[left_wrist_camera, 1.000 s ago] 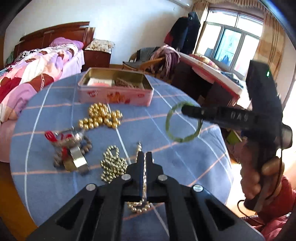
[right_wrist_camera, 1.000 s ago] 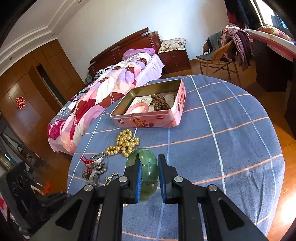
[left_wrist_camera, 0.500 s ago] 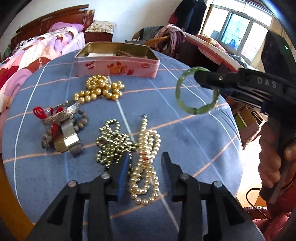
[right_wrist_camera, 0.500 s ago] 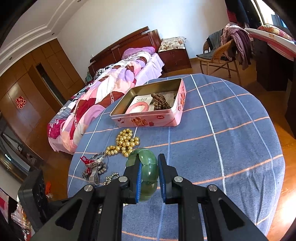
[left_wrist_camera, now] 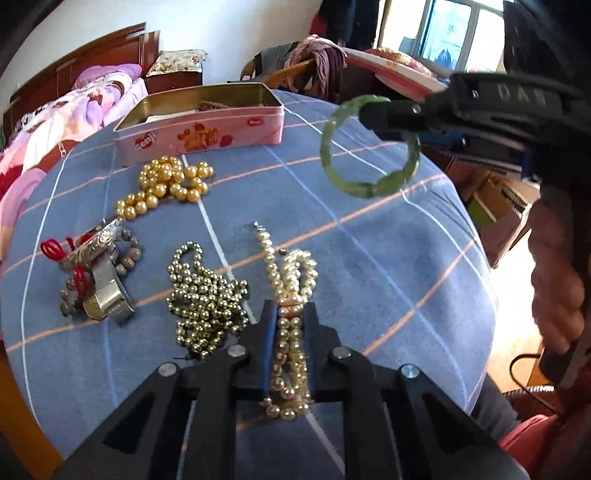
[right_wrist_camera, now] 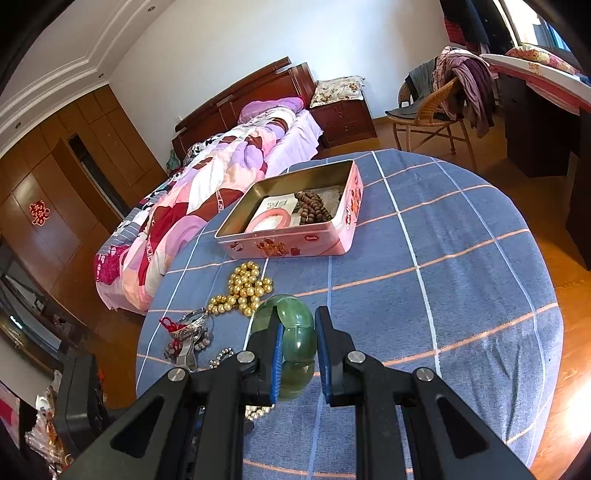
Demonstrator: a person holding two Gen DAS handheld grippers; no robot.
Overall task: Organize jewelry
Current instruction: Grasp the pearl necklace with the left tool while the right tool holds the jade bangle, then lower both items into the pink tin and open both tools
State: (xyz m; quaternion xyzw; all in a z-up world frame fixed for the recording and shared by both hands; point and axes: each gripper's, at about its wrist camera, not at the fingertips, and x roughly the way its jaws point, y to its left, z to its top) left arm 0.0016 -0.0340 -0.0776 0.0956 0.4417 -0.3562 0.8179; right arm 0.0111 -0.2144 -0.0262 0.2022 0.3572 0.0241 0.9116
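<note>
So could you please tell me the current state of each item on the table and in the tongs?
Pink tin: open, lidless.
Green bangle: gripped by right tongs, off table.
Pearl strand: bunched, left tongs just closed on it.
Gold beads: loose on cloth.

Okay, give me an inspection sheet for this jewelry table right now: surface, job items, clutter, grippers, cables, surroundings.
Surface: round table with blue checked cloth.
Job's things: pink tin, open, holding brown beads; gold bead string; dark gold bead chain; pearl necklace; green bangle.
Clutter: silver and red trinket pile.
Grippers: left gripper has just been closing, pearl necklace between its pads; right gripper shut on green bangle, lifted off the cloth.
Cables: black cable beside the table.
Surroundings: bed, wicker chair, window.
</note>
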